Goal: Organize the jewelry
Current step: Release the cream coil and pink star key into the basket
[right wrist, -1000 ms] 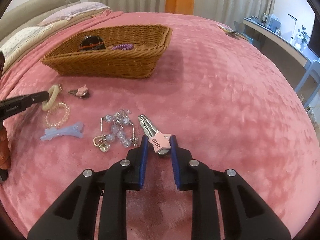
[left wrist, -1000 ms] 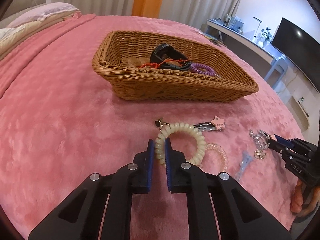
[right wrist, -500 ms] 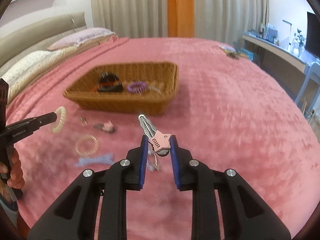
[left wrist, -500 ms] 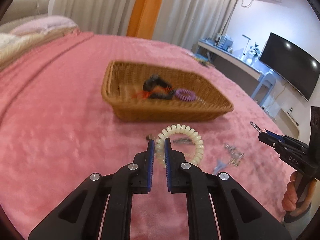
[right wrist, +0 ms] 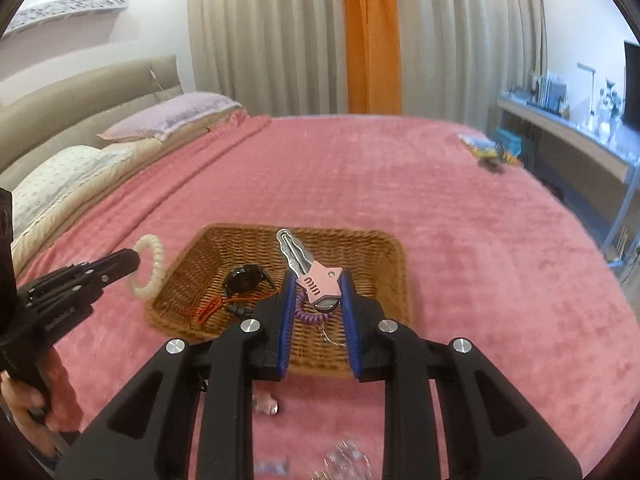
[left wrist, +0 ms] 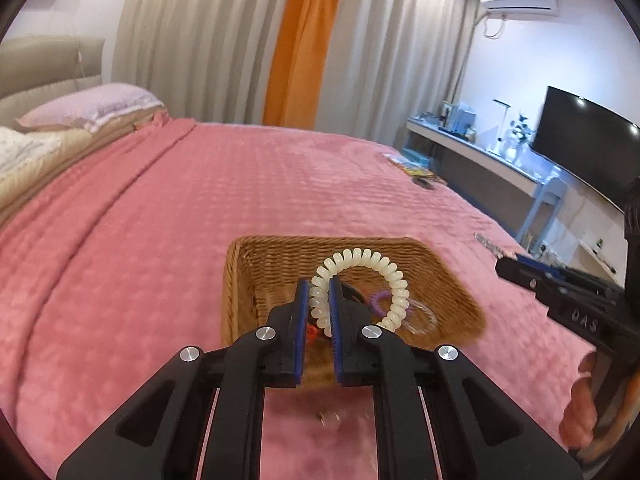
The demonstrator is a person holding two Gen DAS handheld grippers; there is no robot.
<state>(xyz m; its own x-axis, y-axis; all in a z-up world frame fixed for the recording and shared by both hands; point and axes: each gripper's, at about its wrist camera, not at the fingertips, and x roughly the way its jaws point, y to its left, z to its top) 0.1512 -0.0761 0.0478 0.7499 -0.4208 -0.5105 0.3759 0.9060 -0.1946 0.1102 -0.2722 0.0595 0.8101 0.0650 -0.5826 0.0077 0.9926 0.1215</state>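
My left gripper [left wrist: 319,288] is shut on a cream spiral hair tie [left wrist: 374,264] and holds it in the air above the near side of the wicker basket [left wrist: 256,264]. My right gripper [right wrist: 318,280] is shut on a hair clip with a pink star [right wrist: 320,280], also held above the basket [right wrist: 384,248]. The basket holds a black clip [right wrist: 244,278], a red cord [right wrist: 210,308] and a purple spiral tie [right wrist: 308,316]. The left gripper with the cream tie [right wrist: 148,266] also shows at the left of the right wrist view.
The basket sits on a pink bedspread [left wrist: 160,220]. Pillows [right wrist: 172,114] lie at the far left. A small pink clip [right wrist: 266,404] and a beaded piece [right wrist: 348,460] lie on the bed below the right gripper. A desk and TV [left wrist: 588,148] stand at right.
Both grippers have lifted their items off the bedspread and moved forward over the basket. The basket now sits closer and lower in both views.
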